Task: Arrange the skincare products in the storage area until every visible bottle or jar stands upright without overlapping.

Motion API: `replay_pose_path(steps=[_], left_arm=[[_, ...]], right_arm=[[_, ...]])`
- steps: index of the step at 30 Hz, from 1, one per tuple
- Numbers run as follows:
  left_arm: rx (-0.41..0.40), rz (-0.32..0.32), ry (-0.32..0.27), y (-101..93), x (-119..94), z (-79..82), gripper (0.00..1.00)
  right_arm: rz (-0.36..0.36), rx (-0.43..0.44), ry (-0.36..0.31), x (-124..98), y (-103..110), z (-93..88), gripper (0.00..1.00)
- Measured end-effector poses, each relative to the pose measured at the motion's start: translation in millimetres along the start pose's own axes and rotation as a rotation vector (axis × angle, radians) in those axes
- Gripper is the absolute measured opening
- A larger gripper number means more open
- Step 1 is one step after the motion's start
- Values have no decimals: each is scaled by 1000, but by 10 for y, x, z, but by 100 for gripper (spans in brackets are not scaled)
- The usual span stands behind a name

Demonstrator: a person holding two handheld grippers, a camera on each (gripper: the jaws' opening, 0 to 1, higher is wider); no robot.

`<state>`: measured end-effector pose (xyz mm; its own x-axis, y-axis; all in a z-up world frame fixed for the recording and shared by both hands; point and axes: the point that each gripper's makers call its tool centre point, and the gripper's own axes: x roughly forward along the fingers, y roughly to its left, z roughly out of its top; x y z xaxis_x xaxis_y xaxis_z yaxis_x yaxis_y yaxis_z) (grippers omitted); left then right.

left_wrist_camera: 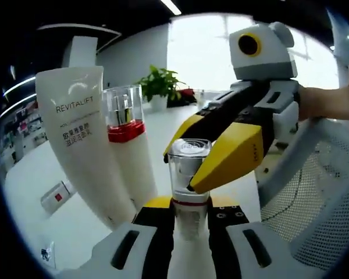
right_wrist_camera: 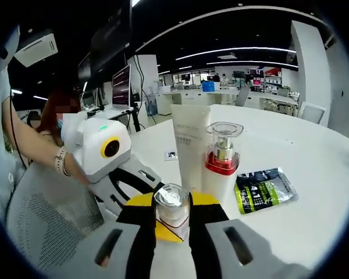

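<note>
While both grippers clamp one clear-capped bottle (left_wrist_camera: 188,174) | left gripper (left_wrist_camera: 189,203) clenched on body, right gripper (left_wrist_camera: 189,168) on cap | risk: opposing pulls pop cap, toppling nearby tube (left_wrist_camera: 81,133).

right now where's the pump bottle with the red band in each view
Left gripper view: the red-banded pump bottle stands left of centre, just right of the white Revitalift tube.
Right gripper view: it stands right of centre, just right of that tube.
Shared landmark: the clear-capped bottle low in the middle, both grippers shut on it.

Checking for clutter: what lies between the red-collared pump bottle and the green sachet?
Bare white table separates the red-collared pump bottle from the green sachet, seen in the right gripper view.
</note>
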<state>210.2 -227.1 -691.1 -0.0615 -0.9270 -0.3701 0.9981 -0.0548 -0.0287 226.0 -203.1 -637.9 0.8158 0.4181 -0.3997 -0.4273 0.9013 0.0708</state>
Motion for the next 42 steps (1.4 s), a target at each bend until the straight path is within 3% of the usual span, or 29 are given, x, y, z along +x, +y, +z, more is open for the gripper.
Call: replay_pose_path(steps=[11, 14, 21, 29, 37, 42], left_arm=[[32, -2, -12, -8, 0, 11, 18], [37, -9, -10, -20, -1, 12, 18], [63, 4, -1, 10, -35, 12, 22], [56, 33, 42, 49, -58, -82, 22], [41, 66, 78, 124, -116, -148, 20], [18, 89, 95, 168, -166, -184, 18]], right_arm=[[6, 52, -3, 4, 24, -16, 24], [0, 33, 25, 3, 31, -68, 28], [7, 33, 18, -95, 22, -52, 31], [31, -2, 137, -168, -23, -316, 28], [48, -70, 257, -53, -90, -548, 21], [75, -76, 290, 41, -95, -620, 20]])
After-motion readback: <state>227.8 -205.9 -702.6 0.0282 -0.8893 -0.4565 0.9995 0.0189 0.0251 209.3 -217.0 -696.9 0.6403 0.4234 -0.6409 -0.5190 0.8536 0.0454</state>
